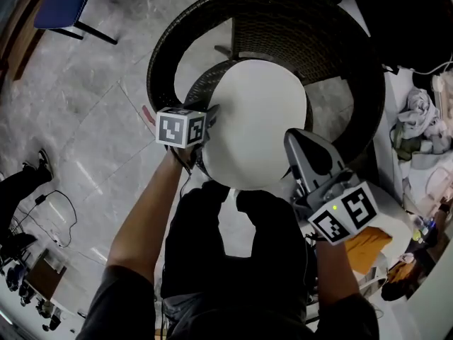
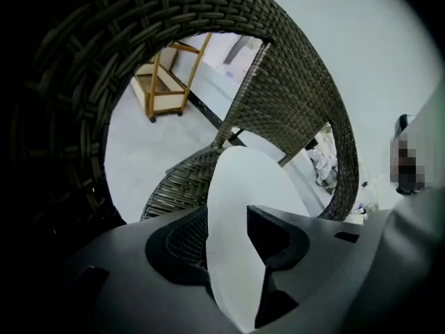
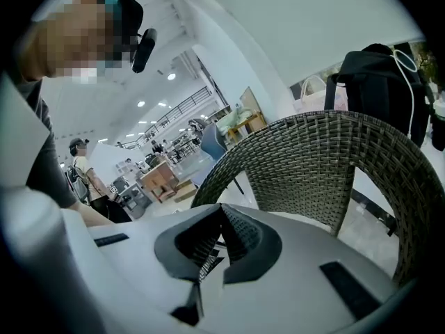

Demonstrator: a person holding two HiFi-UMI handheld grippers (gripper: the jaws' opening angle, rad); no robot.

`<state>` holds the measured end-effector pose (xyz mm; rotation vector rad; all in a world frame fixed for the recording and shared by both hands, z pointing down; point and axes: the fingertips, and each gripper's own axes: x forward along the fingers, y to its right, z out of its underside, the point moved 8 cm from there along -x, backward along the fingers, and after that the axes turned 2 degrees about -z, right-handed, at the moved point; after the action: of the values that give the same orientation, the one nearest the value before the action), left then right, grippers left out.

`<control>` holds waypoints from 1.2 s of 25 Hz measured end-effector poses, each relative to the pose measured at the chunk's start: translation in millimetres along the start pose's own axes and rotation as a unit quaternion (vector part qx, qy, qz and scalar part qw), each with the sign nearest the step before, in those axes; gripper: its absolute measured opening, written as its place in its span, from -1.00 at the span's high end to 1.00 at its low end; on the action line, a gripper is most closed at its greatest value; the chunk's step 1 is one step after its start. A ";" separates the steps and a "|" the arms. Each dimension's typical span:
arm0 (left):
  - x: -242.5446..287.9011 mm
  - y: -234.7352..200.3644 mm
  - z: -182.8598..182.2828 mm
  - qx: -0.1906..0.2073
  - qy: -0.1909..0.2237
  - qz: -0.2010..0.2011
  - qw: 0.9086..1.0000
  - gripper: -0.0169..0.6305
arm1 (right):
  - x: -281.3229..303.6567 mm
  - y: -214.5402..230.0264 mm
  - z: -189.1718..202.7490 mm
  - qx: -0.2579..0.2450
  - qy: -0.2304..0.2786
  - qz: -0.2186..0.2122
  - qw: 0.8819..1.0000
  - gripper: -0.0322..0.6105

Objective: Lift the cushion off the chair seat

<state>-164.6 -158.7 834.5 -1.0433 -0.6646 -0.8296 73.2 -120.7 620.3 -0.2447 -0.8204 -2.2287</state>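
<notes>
Left forearm [image 1: 145, 214] stretched forward, left gripper [image 2: 233, 239] pitched steeply down with jaws spread wide; right gripper [image 3: 221, 213] nearer level, jaws together

Above: open air over the whole cushion [image 1: 258, 126].
Back and sides: the chair [image 1: 283, 6] curls its high wicker ring round the cushion, close on the right, blocking a level reach.
Holes: on either side of the back panel [image 1: 283, 44], floor shows through the ring.
Left rim: a strip of bare seat [image 1: 202, 83] lies between cushion and ring.
Front: no wicker here, but the person's legs [image 1: 198, 239] stand against the cushion's edge.
Left of chair: bare floor [image 1: 92, 119], with a blue chair [image 1: 60, 2] well apart.
Right of chair: heaped clothes [image 1: 417, 112] near the ring.
</notes>
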 end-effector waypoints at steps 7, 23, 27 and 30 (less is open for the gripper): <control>19.5 -8.4 5.3 -0.006 -0.038 0.007 0.999 0.39 | 15.2 11.3 6.3 0.004 -0.008 0.005 1.000 0.88; 31.6 -14.0 6.2 0.027 -0.095 -0.007 0.995 0.46 | 28.8 12.5 10.7 0.015 -0.018 0.008 1.000 0.88; 35.9 -7.4 8.1 0.036 -0.093 -0.006 0.995 0.71 | 26.4 11.8 8.8 0.015 -0.020 0.010 1.000 0.88; 36.0 -6.0 8.8 0.020 -0.081 -0.007 0.996 0.79 | 24.3 11.7 6.4 0.017 -0.020 0.014 1.000 0.88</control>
<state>-151.3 -161.7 869.4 -1.0788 -0.8231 -0.7453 63.8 -136.9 640.7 -0.2840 -0.8694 -2.1878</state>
